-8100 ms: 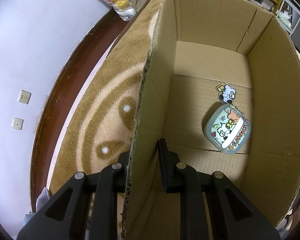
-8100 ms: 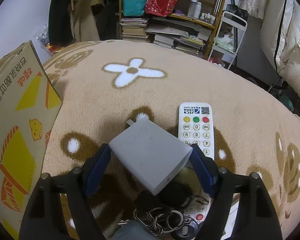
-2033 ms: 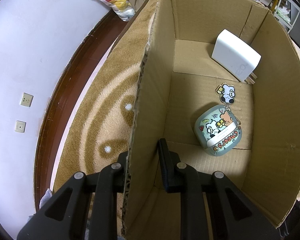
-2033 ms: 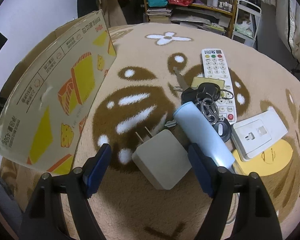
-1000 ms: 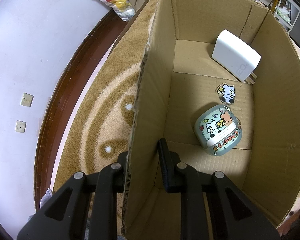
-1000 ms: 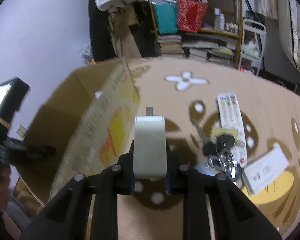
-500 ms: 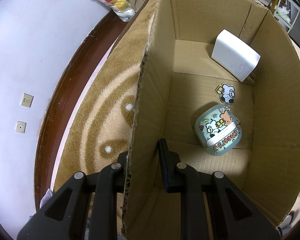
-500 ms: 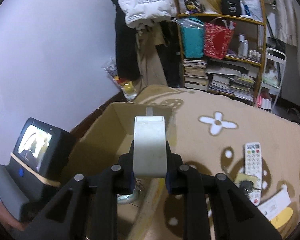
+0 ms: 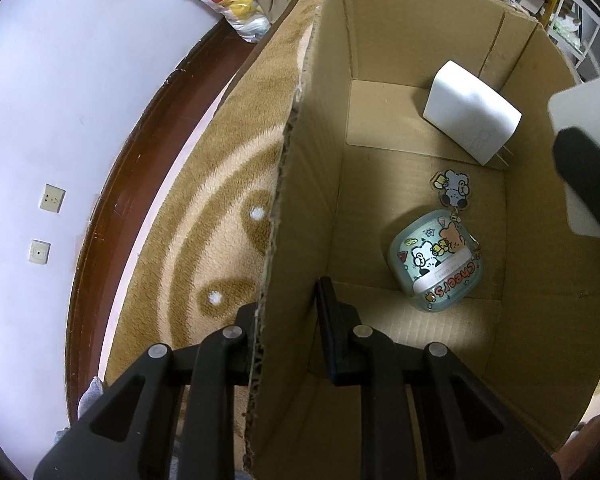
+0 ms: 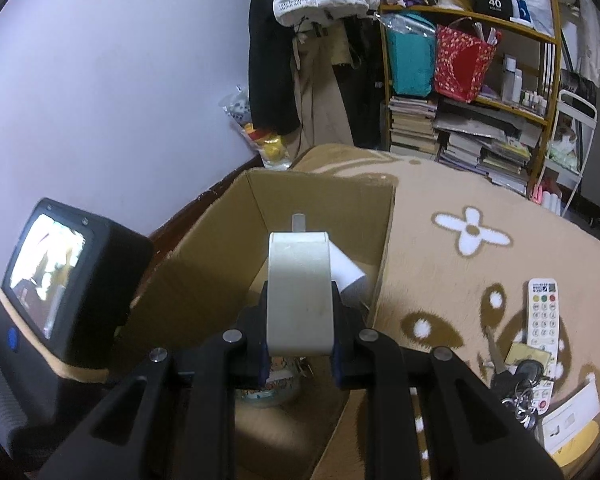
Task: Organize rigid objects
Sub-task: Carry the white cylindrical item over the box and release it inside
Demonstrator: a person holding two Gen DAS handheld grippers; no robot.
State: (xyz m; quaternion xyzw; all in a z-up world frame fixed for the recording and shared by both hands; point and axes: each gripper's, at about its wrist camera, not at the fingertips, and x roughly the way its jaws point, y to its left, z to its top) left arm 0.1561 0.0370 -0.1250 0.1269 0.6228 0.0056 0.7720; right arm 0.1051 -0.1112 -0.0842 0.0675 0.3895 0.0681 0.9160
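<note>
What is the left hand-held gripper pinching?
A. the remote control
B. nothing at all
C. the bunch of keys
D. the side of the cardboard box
D: the left hand-held gripper has one finger outside and one inside the wall of the cardboard box, clamped on it.

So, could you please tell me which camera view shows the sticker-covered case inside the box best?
The left wrist view: the sticker-covered case lies fully visible on the cardboard box floor, its charm attached. In the right wrist view only a sliver of it shows, beneath the right tool and the charger that the tool holds.
</note>
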